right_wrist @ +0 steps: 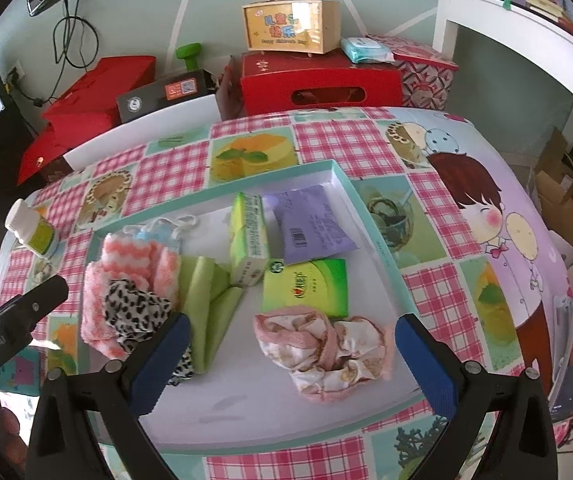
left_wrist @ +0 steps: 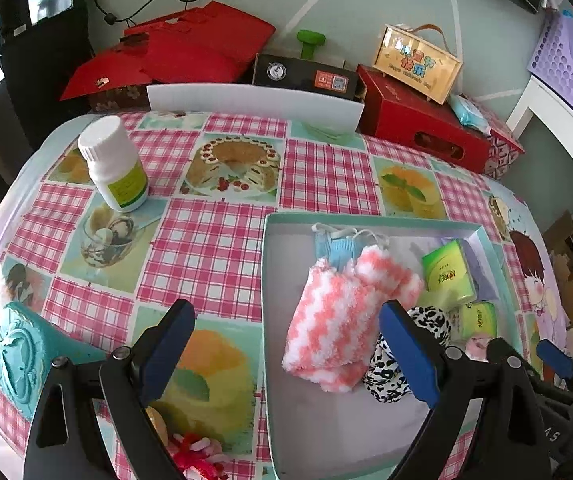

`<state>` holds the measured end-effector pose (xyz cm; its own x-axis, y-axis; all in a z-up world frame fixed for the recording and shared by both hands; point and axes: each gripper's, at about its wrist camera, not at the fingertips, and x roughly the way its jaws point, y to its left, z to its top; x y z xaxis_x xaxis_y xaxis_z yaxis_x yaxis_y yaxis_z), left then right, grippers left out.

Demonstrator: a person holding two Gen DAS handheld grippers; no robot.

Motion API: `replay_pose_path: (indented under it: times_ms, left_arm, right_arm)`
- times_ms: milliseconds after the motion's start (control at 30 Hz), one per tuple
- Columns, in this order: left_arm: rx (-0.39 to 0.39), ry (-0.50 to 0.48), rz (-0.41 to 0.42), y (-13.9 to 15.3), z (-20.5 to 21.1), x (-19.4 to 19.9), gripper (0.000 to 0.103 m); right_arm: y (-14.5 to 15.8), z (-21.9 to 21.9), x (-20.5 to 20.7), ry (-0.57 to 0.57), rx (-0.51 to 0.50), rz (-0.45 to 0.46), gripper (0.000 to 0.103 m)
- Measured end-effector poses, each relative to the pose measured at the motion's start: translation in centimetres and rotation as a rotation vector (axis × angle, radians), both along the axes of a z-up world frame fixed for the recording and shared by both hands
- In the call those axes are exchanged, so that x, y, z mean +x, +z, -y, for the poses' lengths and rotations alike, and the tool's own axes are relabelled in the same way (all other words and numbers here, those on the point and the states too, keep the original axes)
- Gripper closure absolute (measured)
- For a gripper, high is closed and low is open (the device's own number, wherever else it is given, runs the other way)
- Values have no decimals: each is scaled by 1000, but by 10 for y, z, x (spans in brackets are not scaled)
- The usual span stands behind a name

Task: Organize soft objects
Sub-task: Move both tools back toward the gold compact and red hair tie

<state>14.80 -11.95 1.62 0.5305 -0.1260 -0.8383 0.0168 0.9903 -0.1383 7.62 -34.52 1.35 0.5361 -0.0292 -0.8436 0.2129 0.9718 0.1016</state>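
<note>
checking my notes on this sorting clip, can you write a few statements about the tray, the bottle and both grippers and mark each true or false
1. The pink-and-white fuzzy socks lie inside the tray. True.
2. The white bottle stands inside the tray. False: it stands upright on the checked tablecloth, outside the tray.
3. The right gripper is shut on the crumpled pink-trimmed cloth. False: its jaws are wide open and the cloth lies between them in the right wrist view, not gripped.
4. The left gripper is open and holds nothing. True.
5. The leopard-print cloth touches the socks. True.
6. The tray holds no green packets. False: two green tissue packets are in it.
</note>
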Motion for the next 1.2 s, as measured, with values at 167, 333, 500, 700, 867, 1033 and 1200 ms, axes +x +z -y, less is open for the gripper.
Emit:
replay_pose_path:
  times_ms: [167, 333, 500, 700, 867, 1033, 1200]
  left_arm:
    - [-3, 24, 15, 2, -4, -14, 9]
    - [-47, 96, -23, -9, -20, -35, 9]
    - [-41, 108, -44, -13, -27, -51, 9]
    - [-21, 112, -40, -11, -35, -68, 9]
    - [-15, 141, -31, -7, -50, -80, 9]
    - [-8, 184, -24, -6, -67, -91, 9]
    - [0, 227, -21, -7, -83, -99, 9]
  right_arm:
    - [6, -1, -2, 11, -13, 14, 0]
    - [14, 2, -7, 1, 0, 34, 0]
    - [24, -3, -13, 8, -5, 59, 0]
    - [30, -20, -22, 50, -3, 75, 0]
    - [27, -42, -31, 110, 0, 71, 0]
    - [25, -65, -39, 175, 4, 70, 0]
    - [22, -85, -41, 238, 6, 72, 0]
